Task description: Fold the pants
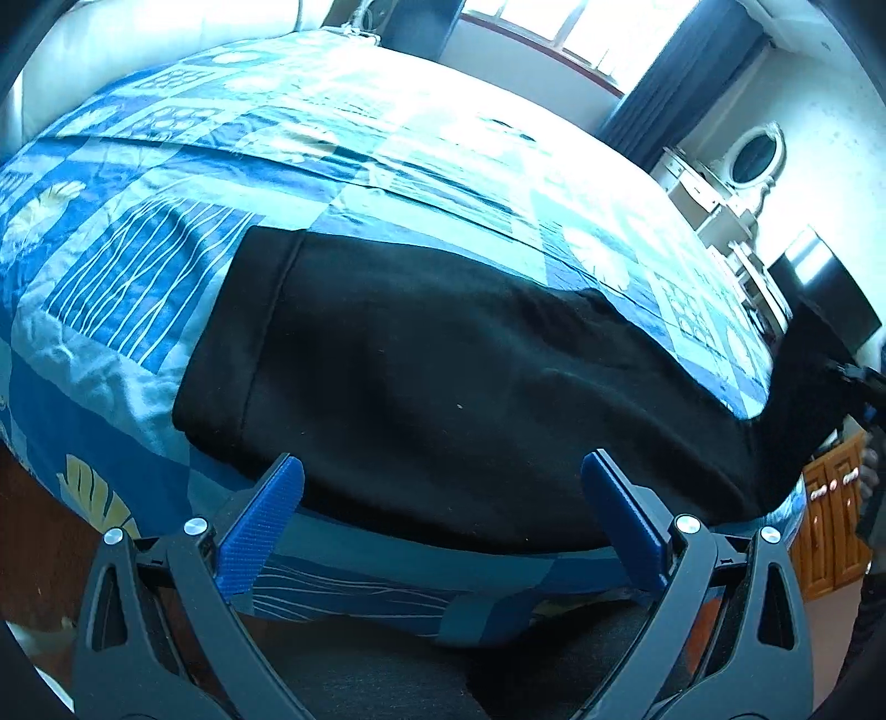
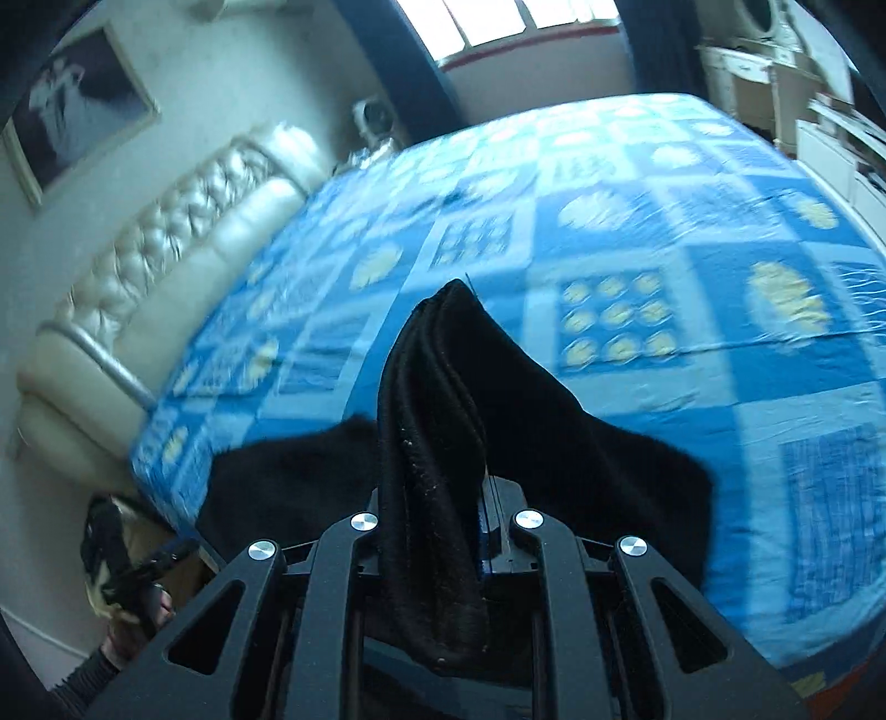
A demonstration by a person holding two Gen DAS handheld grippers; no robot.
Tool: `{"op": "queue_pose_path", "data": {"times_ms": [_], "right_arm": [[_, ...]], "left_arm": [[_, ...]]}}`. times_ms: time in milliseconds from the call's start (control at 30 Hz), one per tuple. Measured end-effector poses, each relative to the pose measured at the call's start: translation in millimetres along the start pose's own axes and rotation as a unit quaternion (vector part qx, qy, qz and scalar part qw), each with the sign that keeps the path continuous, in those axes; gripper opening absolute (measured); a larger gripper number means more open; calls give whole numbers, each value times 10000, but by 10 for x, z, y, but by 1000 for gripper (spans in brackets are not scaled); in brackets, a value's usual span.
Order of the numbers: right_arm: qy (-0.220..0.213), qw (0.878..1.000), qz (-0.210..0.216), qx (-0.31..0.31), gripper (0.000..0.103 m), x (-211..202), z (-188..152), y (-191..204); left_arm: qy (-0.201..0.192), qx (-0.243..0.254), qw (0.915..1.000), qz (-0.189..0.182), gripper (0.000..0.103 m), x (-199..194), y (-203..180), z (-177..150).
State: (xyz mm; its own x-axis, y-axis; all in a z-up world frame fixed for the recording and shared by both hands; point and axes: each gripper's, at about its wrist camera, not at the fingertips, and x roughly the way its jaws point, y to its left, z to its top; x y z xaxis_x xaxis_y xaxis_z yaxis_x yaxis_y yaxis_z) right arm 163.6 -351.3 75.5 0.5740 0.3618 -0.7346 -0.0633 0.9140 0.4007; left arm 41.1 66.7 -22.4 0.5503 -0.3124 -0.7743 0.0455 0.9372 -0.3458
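Note:
Black pants lie across the near edge of a bed with a blue patterned cover, waistband end at the left. My left gripper is open, its blue fingertips just short of the pants' near edge, holding nothing. My right gripper is shut on a bunched end of the pants, lifted above the bed; the rest of the fabric drapes down onto the cover. That raised end also shows at the far right of the left wrist view.
A padded cream headboard runs along the bed's left side. A window and dark curtains stand beyond the bed. A white dresser with an oval mirror and wooden cabinets stand to the right.

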Motion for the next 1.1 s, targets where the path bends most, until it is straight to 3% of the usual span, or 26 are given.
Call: {"op": "queue_pose_path", "data": {"times_ms": [300,600,1100], "right_arm": [[758,9949,-555,-380,16,937,-448,480],[859,9886,-982,-749,16,1102,-653,695],[832,9841,-1287,-894,20,1228,-770,851]], "left_arm": [[5,74,10000,-65,100,7,-55,-18],[26,161,9999,-50,100,31,-93,-27],[77,189,9998,-71,100,62,-115,-47]]}}
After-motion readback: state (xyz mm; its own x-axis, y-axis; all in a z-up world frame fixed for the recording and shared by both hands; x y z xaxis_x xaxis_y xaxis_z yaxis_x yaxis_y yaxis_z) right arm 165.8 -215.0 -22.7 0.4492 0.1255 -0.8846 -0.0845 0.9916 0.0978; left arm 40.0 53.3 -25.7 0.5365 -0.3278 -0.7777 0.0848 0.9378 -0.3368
